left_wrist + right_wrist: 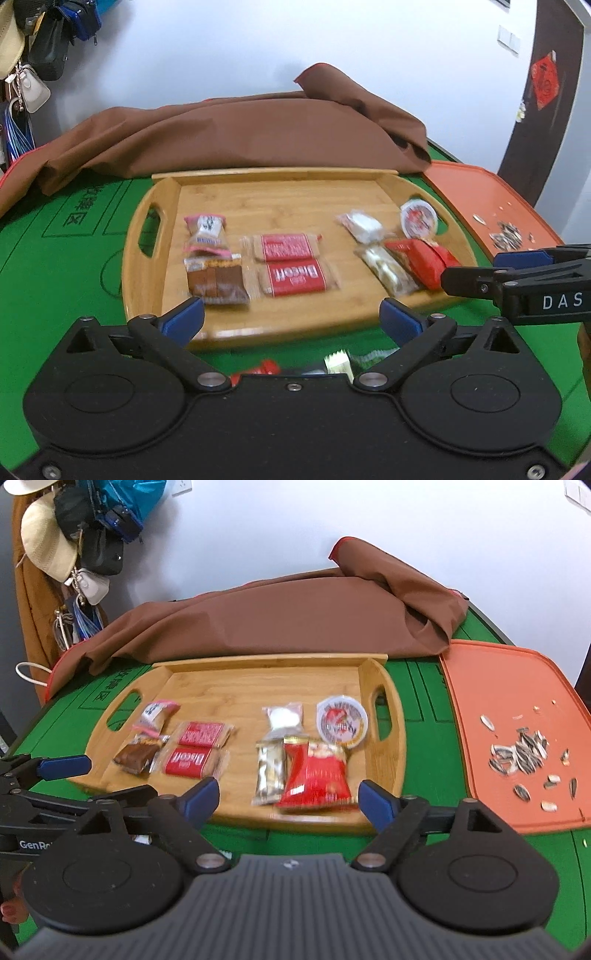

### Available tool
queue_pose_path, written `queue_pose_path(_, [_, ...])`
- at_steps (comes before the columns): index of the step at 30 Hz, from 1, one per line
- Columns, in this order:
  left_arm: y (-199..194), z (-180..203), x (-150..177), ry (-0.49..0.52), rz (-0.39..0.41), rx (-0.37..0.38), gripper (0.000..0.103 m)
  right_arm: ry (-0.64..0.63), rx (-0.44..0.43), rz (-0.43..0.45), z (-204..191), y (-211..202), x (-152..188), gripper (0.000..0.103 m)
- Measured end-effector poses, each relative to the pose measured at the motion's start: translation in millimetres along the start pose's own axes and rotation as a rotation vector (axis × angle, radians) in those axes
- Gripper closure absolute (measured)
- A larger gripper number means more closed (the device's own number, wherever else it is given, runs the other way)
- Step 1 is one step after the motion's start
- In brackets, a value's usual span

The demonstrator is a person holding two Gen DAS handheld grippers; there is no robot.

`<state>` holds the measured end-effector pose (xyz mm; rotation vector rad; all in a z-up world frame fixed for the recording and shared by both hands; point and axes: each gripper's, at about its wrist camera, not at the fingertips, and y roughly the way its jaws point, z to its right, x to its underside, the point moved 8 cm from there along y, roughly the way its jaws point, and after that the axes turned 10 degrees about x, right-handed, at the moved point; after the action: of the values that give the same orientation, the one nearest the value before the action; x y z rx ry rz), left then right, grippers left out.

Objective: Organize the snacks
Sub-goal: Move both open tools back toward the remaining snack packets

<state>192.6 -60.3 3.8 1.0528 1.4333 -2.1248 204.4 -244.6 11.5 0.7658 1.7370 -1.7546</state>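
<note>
A rectangular bamboo tray with cut-out handles (391, 738) lies at the middle of both frames on the green felt bench (424, 716), carrying the wrapped snacks in loose groups. At its left sit a pink-edged clear packet (157, 714) and a brown cake bar in clear wrap (138, 755); just beside them lie two red biscuit packs with white lettering (194, 749), one above the other. Toward the right are a small white sweet in clear wrap (282, 716), a pale silvery nut bar (271, 771), a glossy red crinkled pouch (316, 775) touching that bar, and a round white-lidded cup (341, 720) near the right handle.

The left gripper (291, 317) hovers at the tray's near edge, its blue-padded fingers (184, 319) spread wide and holding nothing. Under it, on the felt, more wrappers show, blurred: something red and a pale yellow-green one (338, 363). The right gripper (288, 799) also has its fingers (376, 801) spread wide and empty, framing the red pouch's lower edge in its own view.

Behind the tray lies a crumpled brown cloth (277, 620). At the right of the frame a flat orange plastic board (498, 686) holds scattered striped sunflower seed shells (521, 755). Bags and a cream hat (44, 542) hang at upper left.
</note>
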Motion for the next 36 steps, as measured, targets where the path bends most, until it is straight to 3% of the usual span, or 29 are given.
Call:
queue_pose_path(14, [-27,16,48,0.001,-0.012,0.031,0.002,-0.014,-0.01,-0.036,6,-16,43,0.014])
queue_pose_path(33, [-34,18,91,-0.046,-0.084,0.085,0.045,-0.046,-0.052,-0.097,-14,-8,71,0.014])
queue_pose_path(36, [-35,16,91,-0.065,-0.078,0.09,0.058,-0.047,-0.066,-0.108,-20,-6,72,0.014])
